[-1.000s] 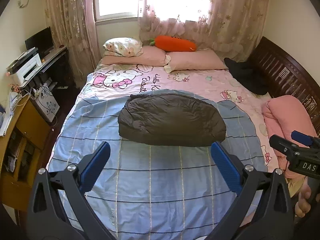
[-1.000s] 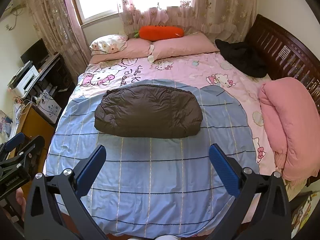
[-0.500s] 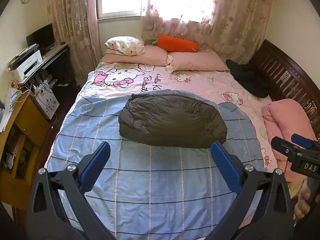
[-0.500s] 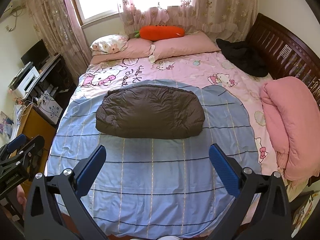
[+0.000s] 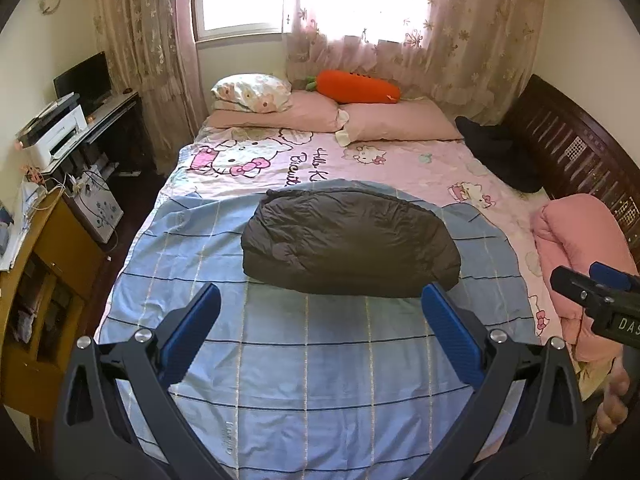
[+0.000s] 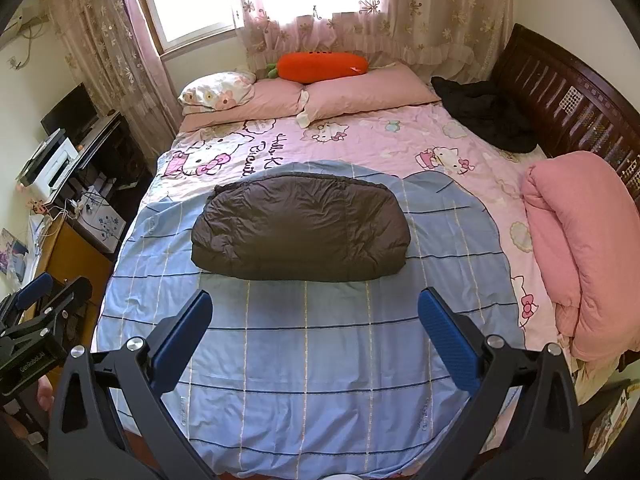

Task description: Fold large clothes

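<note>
A dark brown puffy jacket [image 5: 350,242] lies folded into a compact bundle on a blue checked sheet [image 5: 312,364] in the middle of the bed; it also shows in the right wrist view [image 6: 300,232]. My left gripper [image 5: 320,308] is open and empty, held back above the near part of the sheet. My right gripper [image 6: 316,316] is open and empty too, well short of the jacket. Each gripper shows at the edge of the other's view: the right one [image 5: 596,300] and the left one [image 6: 36,316].
A pink rolled quilt [image 6: 584,248] lies at the bed's right edge. A black garment [image 6: 484,114] lies by the dark wooden headboard [image 6: 568,100]. Pink pillows [image 6: 360,94] and a carrot cushion [image 6: 320,66] are under the window. A desk with a printer [image 5: 56,132] stands on the left.
Both grippers stay open and empty; the views shifted slightly, the left one tilting a bit higher. The jacket has not moved.
</note>
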The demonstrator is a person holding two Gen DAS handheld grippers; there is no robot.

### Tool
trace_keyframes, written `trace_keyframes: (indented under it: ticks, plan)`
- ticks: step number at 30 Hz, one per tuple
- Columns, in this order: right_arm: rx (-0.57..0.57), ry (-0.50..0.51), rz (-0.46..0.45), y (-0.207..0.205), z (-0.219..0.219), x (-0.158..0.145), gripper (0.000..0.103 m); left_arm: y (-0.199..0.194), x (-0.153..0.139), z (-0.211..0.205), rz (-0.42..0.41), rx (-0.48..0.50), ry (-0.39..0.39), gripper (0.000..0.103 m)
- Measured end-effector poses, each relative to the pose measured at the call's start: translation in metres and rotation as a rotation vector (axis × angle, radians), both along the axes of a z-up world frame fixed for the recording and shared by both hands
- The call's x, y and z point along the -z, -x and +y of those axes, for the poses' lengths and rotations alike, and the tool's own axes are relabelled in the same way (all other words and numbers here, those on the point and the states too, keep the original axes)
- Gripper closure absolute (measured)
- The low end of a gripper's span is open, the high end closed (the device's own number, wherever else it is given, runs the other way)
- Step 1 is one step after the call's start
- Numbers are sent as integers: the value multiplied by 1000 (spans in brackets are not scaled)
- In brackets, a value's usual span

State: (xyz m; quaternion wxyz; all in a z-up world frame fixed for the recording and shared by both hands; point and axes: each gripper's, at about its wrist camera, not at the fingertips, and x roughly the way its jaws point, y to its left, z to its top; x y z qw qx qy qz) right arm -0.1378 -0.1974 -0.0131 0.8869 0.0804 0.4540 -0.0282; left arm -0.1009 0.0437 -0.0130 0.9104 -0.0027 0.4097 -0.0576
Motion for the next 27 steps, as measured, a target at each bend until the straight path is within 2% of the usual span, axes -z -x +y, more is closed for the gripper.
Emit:
trace_keyframes:
  ticks: [4, 20, 23, 27]
  plan:
    - [2, -1, 1, -1, 0, 0, 1, -1, 1, -2, -4, -4, -18, 2]
    - [0, 0, 6, -2, -7, 3, 1, -4, -1, -11, -7, 23, 17, 2]
    - [-2, -5, 9, -1, -11, 5, 1, -5, -1, -12, -2, 8, -7, 2]
    - [-3, -9, 9, -1, -14, 6, 1, -6, 0, -7, 10, -11, 24, 2]
